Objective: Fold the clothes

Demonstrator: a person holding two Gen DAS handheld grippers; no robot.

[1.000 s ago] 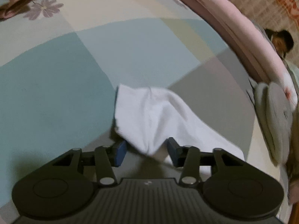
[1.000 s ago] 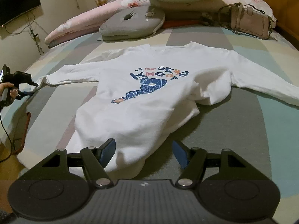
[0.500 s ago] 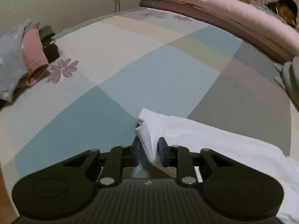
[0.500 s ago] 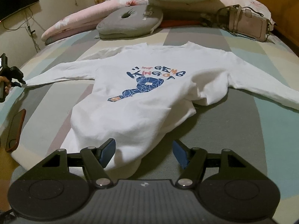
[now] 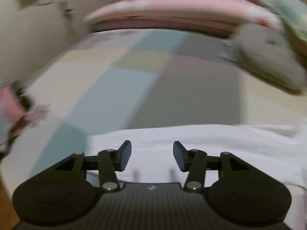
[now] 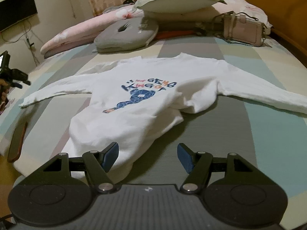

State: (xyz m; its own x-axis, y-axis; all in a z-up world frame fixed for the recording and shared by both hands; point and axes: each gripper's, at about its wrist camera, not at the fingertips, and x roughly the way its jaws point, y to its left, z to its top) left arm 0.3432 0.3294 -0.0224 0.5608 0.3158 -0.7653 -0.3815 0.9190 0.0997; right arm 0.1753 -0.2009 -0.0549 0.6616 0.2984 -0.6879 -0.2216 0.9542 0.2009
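Once clamped, left claw [image 5: 152, 156] opening, sleeve [image 5: 191, 140] released

The white sweatshirt [image 6: 134, 111] is soft matt cloth with a flat printed graphic. The patchwork bedsheet [image 6: 220, 130] is smooth cloth, the handbag [image 6: 242, 30] faintly glossy leather-like, and the headboard [image 6: 284, 9] polished wood.

Patchwork bed [image 6: 220, 134] under white sweatshirt [image 6: 138, 111], pillows [image 6: 126, 36]

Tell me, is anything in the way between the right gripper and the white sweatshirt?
No, nothing visible is. The right gripper is open just above the hem of the white sweatshirt, which lies spread on the bed. The grey cushion and pink handbag sit far behind it.
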